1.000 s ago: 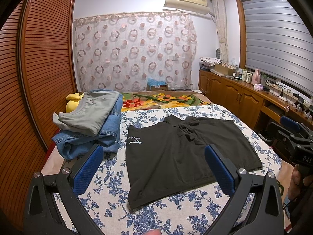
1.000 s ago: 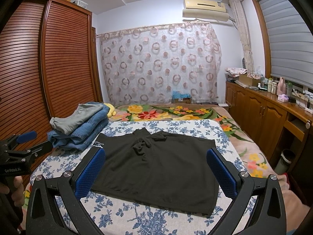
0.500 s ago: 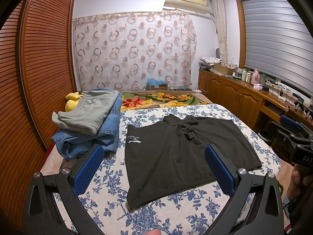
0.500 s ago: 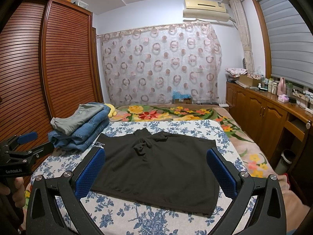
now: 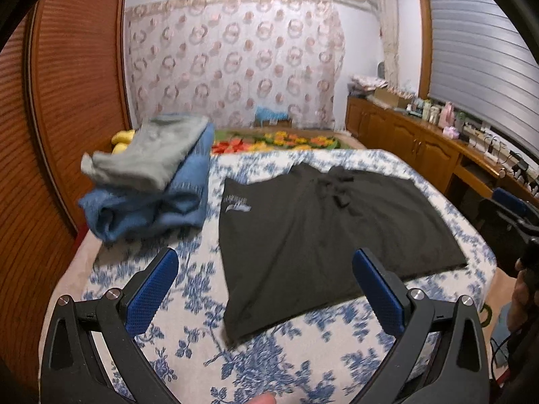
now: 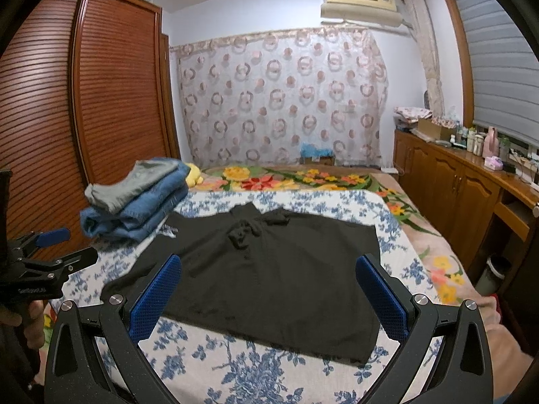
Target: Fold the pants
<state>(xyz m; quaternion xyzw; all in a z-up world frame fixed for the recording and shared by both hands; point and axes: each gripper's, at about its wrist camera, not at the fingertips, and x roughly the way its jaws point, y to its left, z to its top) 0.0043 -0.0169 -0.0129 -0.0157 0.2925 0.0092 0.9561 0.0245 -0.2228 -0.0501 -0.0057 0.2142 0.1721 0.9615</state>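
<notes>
- Bedroom with a wooden wardrobe (image 5: 67, 101) along one wall, a patterned curtain (image 5: 232, 67) at the far end, and a bed (image 5: 269, 363) under a blue-flowered cover in the middle.
- Left wrist view: the black pants (image 5: 323, 232) lie spread flat on the bed cover, a small pale logo near their far left corner and a knotted drawstring at the far edge.
- Beside them, to the left, sits a stack of folded clothes (image 5: 148, 181), grey on top of blue denim, close to the pants but apart from them.
- The left claw (image 5: 266, 293) hovers above the near edge of the pants, its blue pads wide apart and nothing between them.
- At the right edge the right claw (image 5: 508, 215) shows partly, gripped by a hand; its spread is not clear from here.
- Right wrist view: the right claw (image 6: 267, 296) hangs over the pants (image 6: 269, 269), pads spread wide, holding nothing.
- The left claw (image 6: 47, 252) appears at the far left, held in a hand (image 6: 23, 320), off the bed's side.
- A wooden counter (image 6: 471, 181) with bottles runs under the window.
</notes>
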